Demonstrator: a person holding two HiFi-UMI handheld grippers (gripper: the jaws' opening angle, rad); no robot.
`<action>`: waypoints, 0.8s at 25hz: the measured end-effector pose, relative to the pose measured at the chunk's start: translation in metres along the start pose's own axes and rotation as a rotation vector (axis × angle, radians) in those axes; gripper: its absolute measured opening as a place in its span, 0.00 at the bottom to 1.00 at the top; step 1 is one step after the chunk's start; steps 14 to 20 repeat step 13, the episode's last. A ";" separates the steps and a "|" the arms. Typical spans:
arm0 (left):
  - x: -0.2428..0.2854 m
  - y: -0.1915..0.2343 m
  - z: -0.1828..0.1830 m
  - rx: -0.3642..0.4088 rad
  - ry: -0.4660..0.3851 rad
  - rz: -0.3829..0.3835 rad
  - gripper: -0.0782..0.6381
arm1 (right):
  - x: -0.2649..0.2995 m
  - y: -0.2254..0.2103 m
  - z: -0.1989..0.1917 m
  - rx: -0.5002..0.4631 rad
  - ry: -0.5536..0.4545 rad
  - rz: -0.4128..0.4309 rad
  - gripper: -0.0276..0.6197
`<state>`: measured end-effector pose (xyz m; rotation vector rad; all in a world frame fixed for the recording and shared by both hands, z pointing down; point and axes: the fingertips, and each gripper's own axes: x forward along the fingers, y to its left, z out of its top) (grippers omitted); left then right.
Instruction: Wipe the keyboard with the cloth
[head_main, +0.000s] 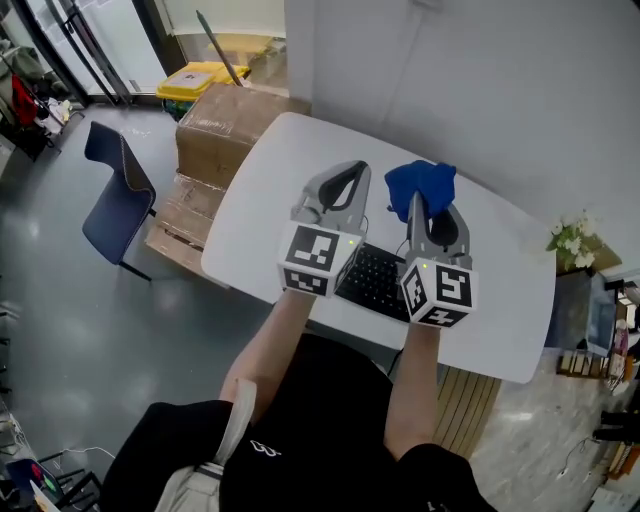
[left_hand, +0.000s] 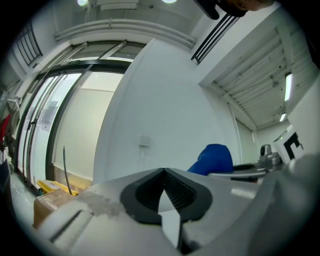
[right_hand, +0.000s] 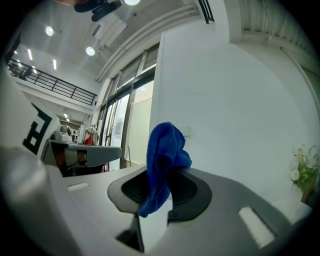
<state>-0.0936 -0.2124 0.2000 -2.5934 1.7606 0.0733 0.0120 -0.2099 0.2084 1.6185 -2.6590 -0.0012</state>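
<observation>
Blue cloth (right_hand: 165, 160) stands seemingly upright in right gripper (right_hand: 157, 187).

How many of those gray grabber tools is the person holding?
2. The left gripper is shut and empty; the right gripper, just beside it, is shut on the blue cloth. No others seem hidden.

The keyboard (head_main: 375, 281) is black. It lies flat on the white table (head_main: 258, 205), near the table's front edge. The cloth (right_hand: 165, 155) is blue and bunched up. The right gripper (right_hand: 159, 189) pinches it up above the table.
</observation>
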 end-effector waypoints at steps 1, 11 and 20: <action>0.002 0.005 -0.001 -0.002 -0.004 0.001 0.10 | 0.005 0.003 0.000 -0.006 -0.001 0.006 0.18; -0.026 -0.020 0.021 -0.022 -0.025 -0.048 0.10 | -0.034 0.017 0.026 -0.041 -0.004 -0.024 0.18; -0.043 -0.040 0.044 -0.030 -0.024 -0.057 0.10 | -0.063 0.017 0.049 -0.047 0.000 -0.037 0.18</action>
